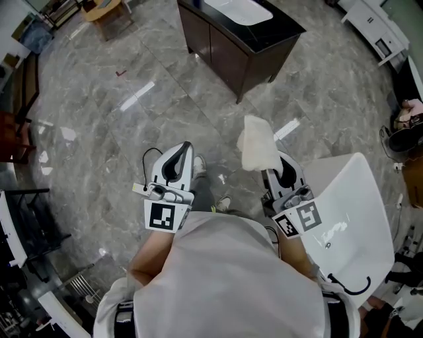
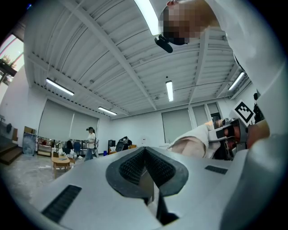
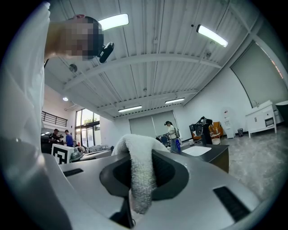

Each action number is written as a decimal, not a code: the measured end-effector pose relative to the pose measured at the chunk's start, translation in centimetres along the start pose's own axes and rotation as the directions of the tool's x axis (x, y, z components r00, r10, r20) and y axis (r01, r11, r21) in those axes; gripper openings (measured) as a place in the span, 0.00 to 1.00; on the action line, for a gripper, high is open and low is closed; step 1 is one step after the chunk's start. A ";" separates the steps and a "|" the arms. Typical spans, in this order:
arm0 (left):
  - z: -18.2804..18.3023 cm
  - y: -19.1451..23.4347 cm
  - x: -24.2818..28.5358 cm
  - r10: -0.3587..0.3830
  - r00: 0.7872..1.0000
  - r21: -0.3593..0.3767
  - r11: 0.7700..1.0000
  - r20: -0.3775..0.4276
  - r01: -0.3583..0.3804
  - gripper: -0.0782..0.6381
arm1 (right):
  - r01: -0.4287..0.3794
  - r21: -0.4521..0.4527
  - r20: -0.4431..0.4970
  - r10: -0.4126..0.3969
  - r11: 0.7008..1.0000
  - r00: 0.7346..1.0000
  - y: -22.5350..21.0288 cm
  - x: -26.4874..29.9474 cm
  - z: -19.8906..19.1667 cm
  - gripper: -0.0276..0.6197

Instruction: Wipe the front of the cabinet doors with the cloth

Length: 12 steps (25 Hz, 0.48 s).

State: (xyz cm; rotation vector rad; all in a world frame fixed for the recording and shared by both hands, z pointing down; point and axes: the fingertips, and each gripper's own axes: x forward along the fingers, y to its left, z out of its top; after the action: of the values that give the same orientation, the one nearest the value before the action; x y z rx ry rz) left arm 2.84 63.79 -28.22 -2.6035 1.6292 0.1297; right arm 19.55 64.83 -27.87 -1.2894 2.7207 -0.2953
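A dark cabinet (image 1: 228, 49) with two front doors and a white basin on top stands on the marble floor ahead of me, also seen small in the right gripper view as the cabinet (image 3: 215, 157). My right gripper (image 1: 277, 173) points upward, shut on a white cloth (image 1: 258, 144) that drapes over its jaws; the cloth (image 3: 137, 168) hangs between the pads in the right gripper view. My left gripper (image 1: 177, 162) is held beside it, pointing up, its dark pads pressed together with nothing between them. Both grippers are well short of the cabinet.
A white basin-like tub (image 1: 350, 218) stands close at my right. A wooden stool (image 1: 106, 10) is at the far left, dark racks (image 1: 20, 218) line the left edge. People (image 3: 172, 134) stand in the background. Grey marble floor (image 1: 119, 112) lies between me and the cabinet.
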 end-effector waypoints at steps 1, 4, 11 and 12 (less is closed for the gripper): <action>-0.1 0.0 0.8 -0.002 1.000 0.002 1.000 0.003 0.002 0.13 | 0.006 -0.005 -0.003 -0.006 1.000 1.000 -0.6 0.1 0.1 0.15; 0.0 1.4 3.6 -0.013 1.000 0.009 1.000 0.021 0.013 0.13 | 0.017 -0.015 -0.014 -0.017 1.000 1.000 -2.1 2.0 0.4 0.15; -4.0 9.8 12.2 -0.009 1.000 -0.035 0.999 -0.007 0.008 0.13 | 0.017 -0.011 -0.061 -0.018 1.000 0.998 -6.4 12.9 -0.9 0.15; -4.6 11.5 13.8 -0.004 1.000 -0.040 0.999 -0.016 0.003 0.13 | 0.018 -0.009 -0.073 -0.018 1.000 0.997 -7.3 15.0 -1.1 0.15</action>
State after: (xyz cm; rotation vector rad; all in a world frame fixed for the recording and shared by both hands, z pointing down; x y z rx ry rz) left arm -1.34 45.95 -25.28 -2.6427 1.6441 0.1432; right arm 15.34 48.85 -25.50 -1.3317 2.7746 -0.3406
